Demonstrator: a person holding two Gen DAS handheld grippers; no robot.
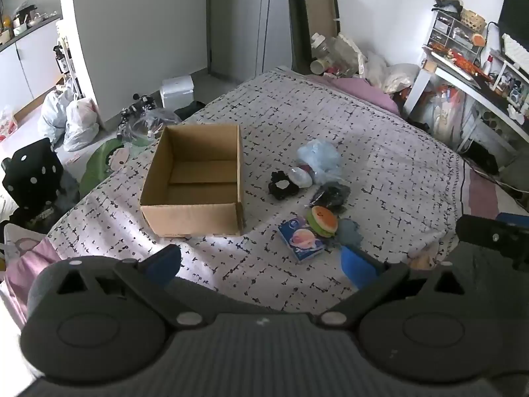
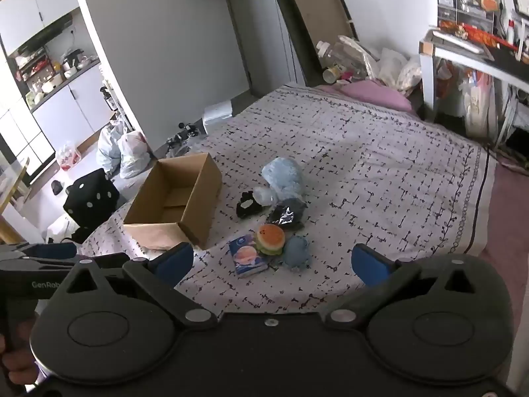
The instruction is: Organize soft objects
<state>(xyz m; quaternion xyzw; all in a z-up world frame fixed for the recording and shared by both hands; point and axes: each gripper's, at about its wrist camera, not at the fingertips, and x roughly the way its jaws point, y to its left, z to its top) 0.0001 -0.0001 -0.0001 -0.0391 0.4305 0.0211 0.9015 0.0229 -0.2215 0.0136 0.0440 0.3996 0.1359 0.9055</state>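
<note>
Ahead of both tools lies a bed (image 1: 380,125) with a white, black-flecked cover. The left tool (image 1: 261,264) and the right tool (image 2: 272,261) both hover above its near edge, fingers spread wide apart, nothing between them.

Beyond the left tool's left finger an open cardboard box (image 1: 195,218) stands empty. Just right of the box a cluster of soft things lies loose: a blue tissue pack (image 2: 248,258), a burger-shaped squishy (image 2: 271,239) touching it, a blue-grey cloth (image 2: 297,251) beside that, then a dark shiny packet (image 2: 287,215), a black scrunchie (image 1: 281,185) and a pale blue plastic bag (image 2: 284,175) farthest off. Nothing blocks the way to them.
</note>
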